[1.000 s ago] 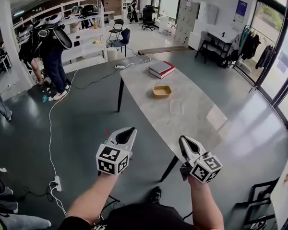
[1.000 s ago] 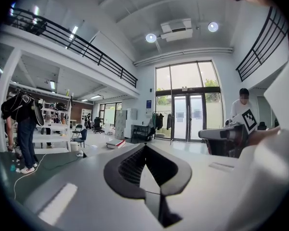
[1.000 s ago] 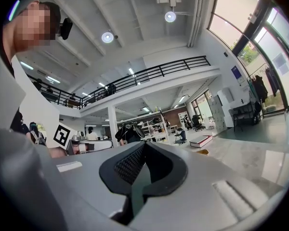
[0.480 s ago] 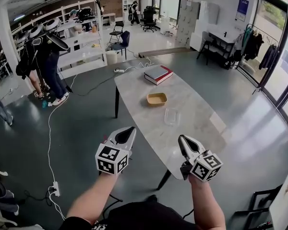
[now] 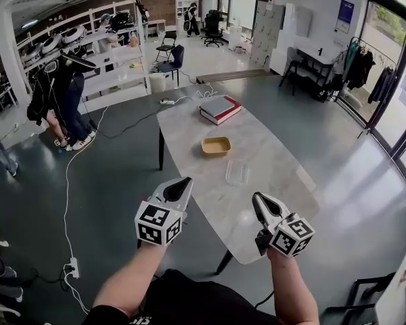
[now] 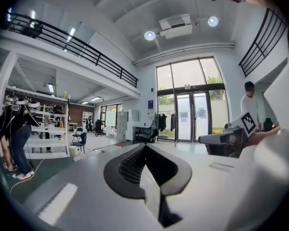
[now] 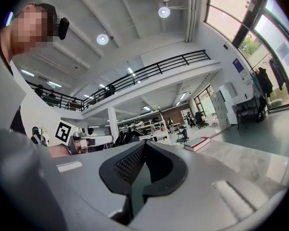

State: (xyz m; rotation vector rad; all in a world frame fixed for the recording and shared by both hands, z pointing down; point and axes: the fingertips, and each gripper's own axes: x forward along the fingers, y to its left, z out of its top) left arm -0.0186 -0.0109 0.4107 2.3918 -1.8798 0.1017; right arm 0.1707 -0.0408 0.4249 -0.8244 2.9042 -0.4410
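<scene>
Both grippers are held in the air, short of the near end of a long marble table (image 5: 277,181). My left gripper (image 5: 180,187) is shut and empty, over the dark floor left of the table. My right gripper (image 5: 260,202) is also shut and empty, above the table's near corner. In the left gripper view the jaws (image 6: 145,147) meet at the tip and the right gripper (image 6: 225,139) shows to the side. In the right gripper view the jaws (image 7: 144,146) are closed too. On the table lie a tan tray (image 5: 216,145), a clear container (image 5: 237,172) and stacked books (image 5: 218,108).
A person (image 5: 59,90) stands by white shelves (image 5: 111,59) at the far left. A white cable with a power strip (image 5: 71,268) runs across the floor. Chairs and a desk (image 5: 311,59) stand at the back; glass walls line the right side.
The table has come nearer and shifted left in the head view as I walk toward it. Both grippers keep their pose and stay shut.
</scene>
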